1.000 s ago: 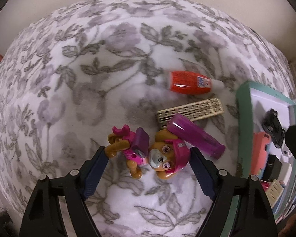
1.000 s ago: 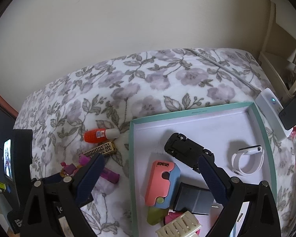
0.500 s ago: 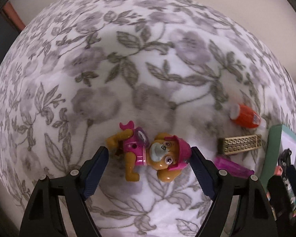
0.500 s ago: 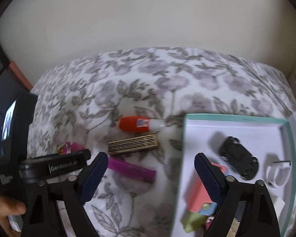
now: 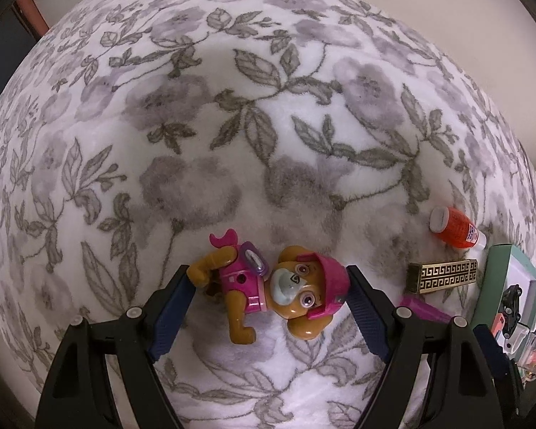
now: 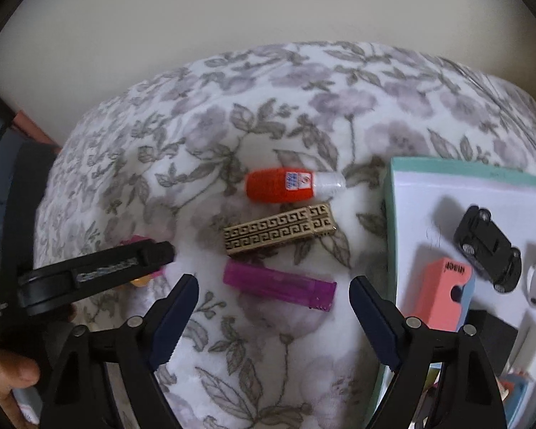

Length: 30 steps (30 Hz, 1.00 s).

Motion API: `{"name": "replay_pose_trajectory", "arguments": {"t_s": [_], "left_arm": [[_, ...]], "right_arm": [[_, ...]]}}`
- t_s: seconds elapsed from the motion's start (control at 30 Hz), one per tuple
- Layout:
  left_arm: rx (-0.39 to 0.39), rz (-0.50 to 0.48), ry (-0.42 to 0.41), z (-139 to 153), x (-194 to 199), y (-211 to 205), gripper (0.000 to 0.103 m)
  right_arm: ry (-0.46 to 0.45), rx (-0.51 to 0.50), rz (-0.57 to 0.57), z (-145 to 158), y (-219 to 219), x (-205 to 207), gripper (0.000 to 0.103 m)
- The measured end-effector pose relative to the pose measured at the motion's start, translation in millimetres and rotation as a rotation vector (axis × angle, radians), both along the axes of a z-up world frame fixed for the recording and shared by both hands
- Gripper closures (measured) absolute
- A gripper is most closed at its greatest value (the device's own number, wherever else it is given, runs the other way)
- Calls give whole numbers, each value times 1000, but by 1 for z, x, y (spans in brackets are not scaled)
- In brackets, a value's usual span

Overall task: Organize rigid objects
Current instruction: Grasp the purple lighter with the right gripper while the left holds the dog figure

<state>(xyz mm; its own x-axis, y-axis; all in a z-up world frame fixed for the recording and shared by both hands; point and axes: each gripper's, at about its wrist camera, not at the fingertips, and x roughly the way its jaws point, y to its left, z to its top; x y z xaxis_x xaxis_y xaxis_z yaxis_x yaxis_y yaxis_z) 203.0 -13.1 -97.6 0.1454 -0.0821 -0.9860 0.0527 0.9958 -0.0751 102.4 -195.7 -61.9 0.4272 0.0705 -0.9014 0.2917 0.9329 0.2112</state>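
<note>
A tan puppy figure [image 5: 243,282] in pink cap and vest lies on its side on the flowered blanket [image 5: 232,125]. My left gripper [image 5: 268,286] is shut on it, with pads against its tail end and cap. In the right wrist view, my right gripper [image 6: 273,286] stands open. A purple lighter [image 6: 278,286] lies between its fingertips, clear of both pads. Beyond the lighter lie a gold patterned bar [image 6: 278,230] and an orange glue bottle [image 6: 282,186]. The left gripper [image 6: 153,261] shows at the left there, hiding most of the puppy.
A teal-rimmed white tray [image 6: 389,214] sits to the right. It holds a black toy car [image 6: 487,246], a salmon box [image 6: 443,296] and other small things. A hand [image 6: 7,375] shows at the lower left. A wall runs behind the blanket.
The left gripper has slid the puppy to the left, away from the lighter and gold bar. The right gripper has swung left from above the tray to over the lighter, its jaws a little narrower.
</note>
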Motion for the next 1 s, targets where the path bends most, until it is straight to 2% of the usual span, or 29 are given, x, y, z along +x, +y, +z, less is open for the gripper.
{"name": "replay_pose_trajectory", "arguments": {"t_s": [0.23, 0.43, 0.77, 1.0], "left_arm": [[-1, -5, -13, 1, 3, 2, 18], [-4, -4, -20, 0, 3, 0, 15], [-28, -4, -15, -6, 10, 6, 15], [-21, -4, -17, -8, 8, 5, 15]], "right_arm": [[50, 39, -68, -15, -4, 3, 13], [44, 58, -98, -23, 0, 7, 5], [61, -127, -133, -31, 24, 14, 6], [55, -163, -167, -33, 27, 15, 10]]}}
